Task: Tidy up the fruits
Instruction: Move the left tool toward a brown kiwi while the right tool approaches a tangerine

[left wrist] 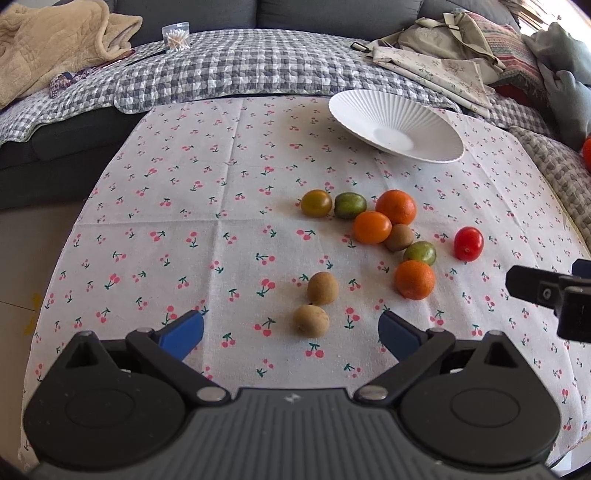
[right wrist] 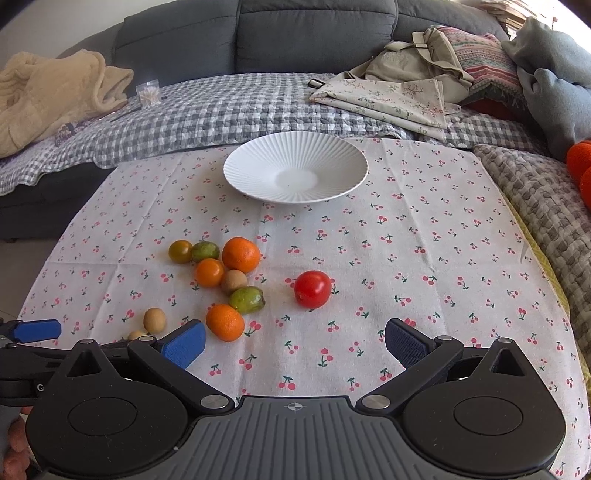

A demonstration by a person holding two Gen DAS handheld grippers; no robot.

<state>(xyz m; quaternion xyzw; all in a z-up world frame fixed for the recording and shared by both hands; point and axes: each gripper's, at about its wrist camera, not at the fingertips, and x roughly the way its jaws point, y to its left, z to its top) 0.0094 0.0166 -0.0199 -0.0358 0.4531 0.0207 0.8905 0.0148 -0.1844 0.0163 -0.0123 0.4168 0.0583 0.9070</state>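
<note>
Several fruits lie on a cherry-print cloth (left wrist: 221, 192). A red tomato (right wrist: 312, 288) sits apart, ahead of my open, empty right gripper (right wrist: 294, 343). Two brown longans (left wrist: 322, 288) (left wrist: 311, 320) lie just ahead of my open, empty left gripper (left wrist: 291, 332). A cluster holds oranges (left wrist: 414, 279) (left wrist: 396, 206), an orange tomato (left wrist: 371, 227), green fruits (left wrist: 420, 253) (left wrist: 350, 205), a dark tomato (left wrist: 316, 203) and another longan (left wrist: 399, 237). An empty white ribbed plate (right wrist: 295, 173) stands at the cloth's far side. The right gripper's finger also shows in the left wrist view (left wrist: 532, 286).
A grey sofa with a checked quilt (right wrist: 221, 110) runs behind the cloth. A beige blanket (right wrist: 48, 96) lies far left, folded fabric and a bag (right wrist: 406, 85) far right. A jar of cotton swabs (left wrist: 176, 36) stands on the quilt. Orange objects (right wrist: 581, 166) sit at the right edge.
</note>
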